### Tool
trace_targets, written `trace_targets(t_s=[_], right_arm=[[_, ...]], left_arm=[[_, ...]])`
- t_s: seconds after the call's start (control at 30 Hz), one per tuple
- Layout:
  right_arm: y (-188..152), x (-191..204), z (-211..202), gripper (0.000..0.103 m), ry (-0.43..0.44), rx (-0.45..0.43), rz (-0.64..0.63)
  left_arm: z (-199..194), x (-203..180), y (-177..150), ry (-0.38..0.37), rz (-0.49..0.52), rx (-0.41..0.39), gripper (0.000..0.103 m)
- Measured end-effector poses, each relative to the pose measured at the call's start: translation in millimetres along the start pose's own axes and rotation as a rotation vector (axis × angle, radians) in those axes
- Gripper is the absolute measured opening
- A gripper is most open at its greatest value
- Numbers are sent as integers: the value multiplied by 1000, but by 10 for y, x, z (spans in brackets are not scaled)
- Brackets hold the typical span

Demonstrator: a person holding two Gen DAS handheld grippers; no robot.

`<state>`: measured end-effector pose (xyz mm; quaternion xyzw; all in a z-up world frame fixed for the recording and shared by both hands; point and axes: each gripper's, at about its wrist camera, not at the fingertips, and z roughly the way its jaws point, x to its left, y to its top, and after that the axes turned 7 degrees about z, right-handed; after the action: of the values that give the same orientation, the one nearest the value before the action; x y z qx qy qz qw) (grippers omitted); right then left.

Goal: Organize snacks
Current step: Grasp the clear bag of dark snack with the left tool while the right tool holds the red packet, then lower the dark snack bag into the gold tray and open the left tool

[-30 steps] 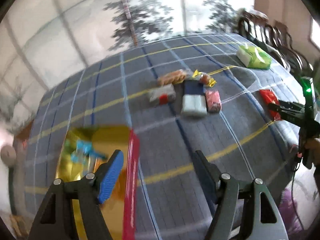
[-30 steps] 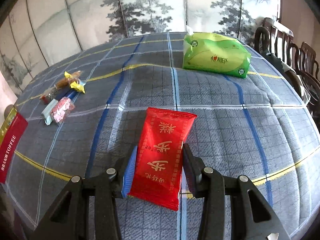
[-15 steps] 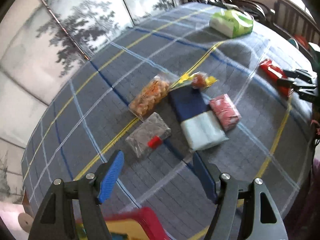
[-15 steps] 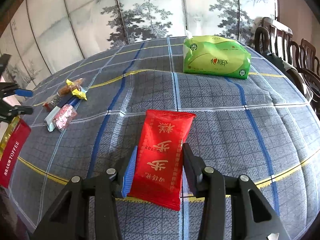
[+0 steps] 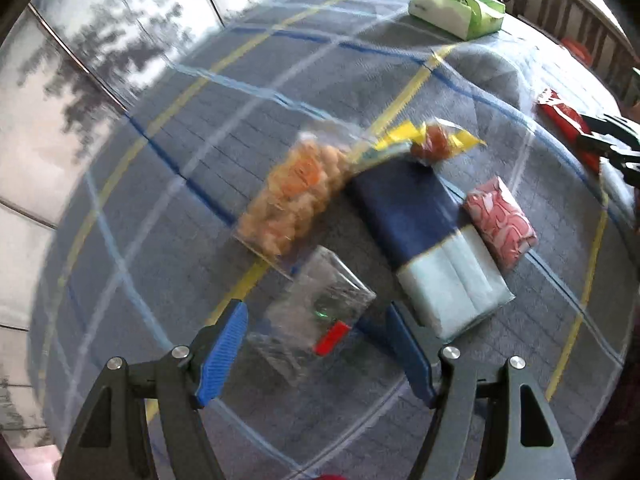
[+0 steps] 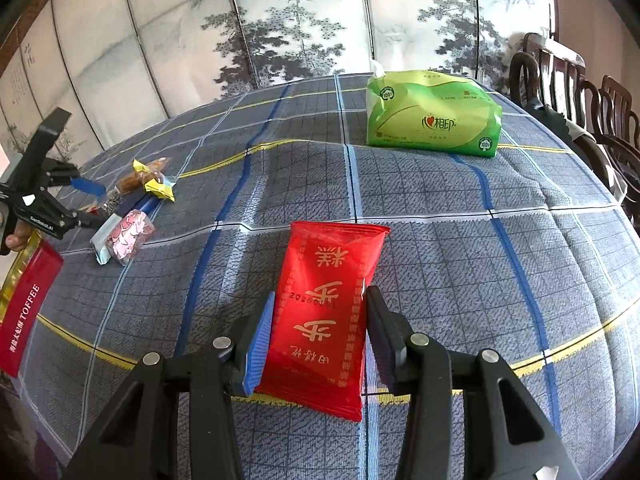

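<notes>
My left gripper (image 5: 316,344) is open, its jaws on either side of a clear packet with a red tab (image 5: 316,320) on the table. Beyond it lie an orange snack bag (image 5: 296,196), a dark blue and pale blue packet (image 5: 432,244), a pink packet (image 5: 502,222) and a yellow-wrapped candy (image 5: 436,140). My right gripper (image 6: 318,336) is shut on a red packet (image 6: 328,304) that rests on the cloth. The left gripper (image 6: 44,200) also shows at the left edge of the right wrist view.
A green tissue pack (image 6: 432,114) stands at the far side of the checked blue-grey tablecloth (image 6: 480,240). A red and gold toffee box (image 6: 24,312) lies at the left table edge. Wooden chairs (image 6: 580,92) stand at the right, a painted screen behind.
My left gripper has swung away from the toffee box and down over the snack cluster, now straddling the clear packet. My right gripper stays shut on the red packet.
</notes>
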<state>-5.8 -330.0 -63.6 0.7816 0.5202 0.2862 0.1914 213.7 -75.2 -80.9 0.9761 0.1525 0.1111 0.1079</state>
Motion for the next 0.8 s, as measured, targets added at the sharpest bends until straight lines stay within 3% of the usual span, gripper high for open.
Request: trace_targets(t_s=[0.03,0.07,0.1,0.3,0.4,0.5,0.57,0.8], right_arm=[[1,-1,0,43,1,0,0],[-2,2,4,43,0,0,0],[-2,1,5,43,1,0,0],[-1,6,4,43,-2,0,-3],[3,7,3,43,-4,-1,-6],[3,13,4,43,-7,-1,-8],[5,15,4,43,-5,-1,-7],[12,50,14,45,-15,1,-23]], left_arm=[[26,4,-6,-4,-2,7,60],[23,18,-12,-31,-19,-2,42],[28,35,-10,-47,-48,7,38],[-93,-174,-128,91,-198,11,36],[-350,-317,-283,87,-348,-40,36],[-627,-567,-413,170,-465,-40,36],[-826,-749,-496,187,-533,-58,36],[-1381,-1309,-831,323,-655,-124,36]])
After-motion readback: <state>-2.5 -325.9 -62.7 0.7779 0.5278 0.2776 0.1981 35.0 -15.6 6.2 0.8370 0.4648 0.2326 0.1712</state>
